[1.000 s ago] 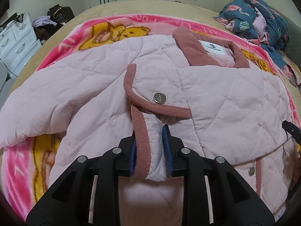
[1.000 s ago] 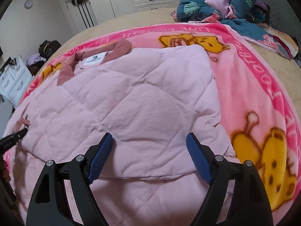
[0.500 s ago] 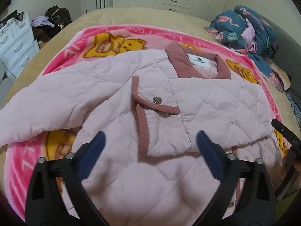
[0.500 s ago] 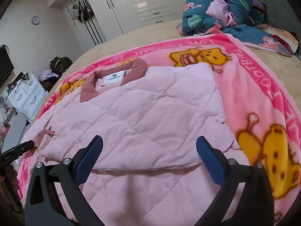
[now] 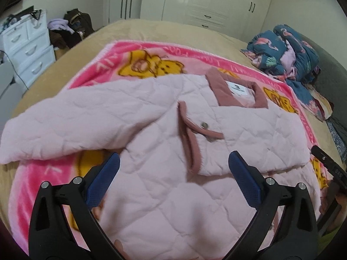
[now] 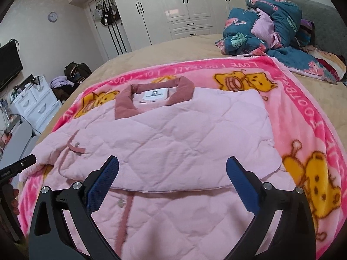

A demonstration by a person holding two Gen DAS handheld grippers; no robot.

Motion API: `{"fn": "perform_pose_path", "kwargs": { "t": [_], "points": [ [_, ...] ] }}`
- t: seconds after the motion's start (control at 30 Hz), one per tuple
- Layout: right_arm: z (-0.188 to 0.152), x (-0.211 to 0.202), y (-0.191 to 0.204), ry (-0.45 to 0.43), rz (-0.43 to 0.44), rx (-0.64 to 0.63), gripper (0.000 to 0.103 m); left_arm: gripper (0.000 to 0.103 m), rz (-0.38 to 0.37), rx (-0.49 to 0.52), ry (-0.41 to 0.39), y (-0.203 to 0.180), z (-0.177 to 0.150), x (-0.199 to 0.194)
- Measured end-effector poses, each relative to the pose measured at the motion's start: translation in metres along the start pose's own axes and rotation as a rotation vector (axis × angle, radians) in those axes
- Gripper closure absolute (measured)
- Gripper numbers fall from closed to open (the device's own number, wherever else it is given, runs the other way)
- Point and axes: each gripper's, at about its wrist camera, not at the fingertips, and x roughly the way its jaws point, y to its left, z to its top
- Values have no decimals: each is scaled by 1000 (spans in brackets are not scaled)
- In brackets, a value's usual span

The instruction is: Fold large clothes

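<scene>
One pink quilted jacket [image 5: 169, 134]; one cartoon blanket [image 6: 303, 112]; one bundle of dark bedding [image 6: 266, 28]; two snap buttons.

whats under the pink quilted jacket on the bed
The pink quilted jacket lies on a bright pink cartoon-bear blanket, which rests on the tan bedcover. The blanket's middle is hidden by the jacket, so anything else beneath it cannot be seen.

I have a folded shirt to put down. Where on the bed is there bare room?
The tan bedspread beyond the pink cartoon blanket, toward the white wardrobes, lies bare. The blanket's own border is free but narrow. The pink quilted jacket fills the middle; the blue flamingo bedding crowds the far corner.
</scene>
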Motion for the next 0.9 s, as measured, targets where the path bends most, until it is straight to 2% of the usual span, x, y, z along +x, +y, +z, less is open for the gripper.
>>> {"fn": "perform_pose_path", "kwargs": {
  "t": [0.3, 0.5, 0.7, 0.9],
  "points": [
    [8, -4, 45, -15, 0, -58, 4, 9, 22, -87, -11, 41, 4, -3],
    [14, -2, 84, -24, 37, -103, 4, 9, 74, -154, -30, 73, 4, -9],
    [20, 5, 130, -22, 90, -153, 4, 9, 69, -190, -34, 96, 5, -14],
    [24, 12, 171, -14, 146, -200, 4, 9, 104, -242, -57, 121, 8, -22]
  ]
}}
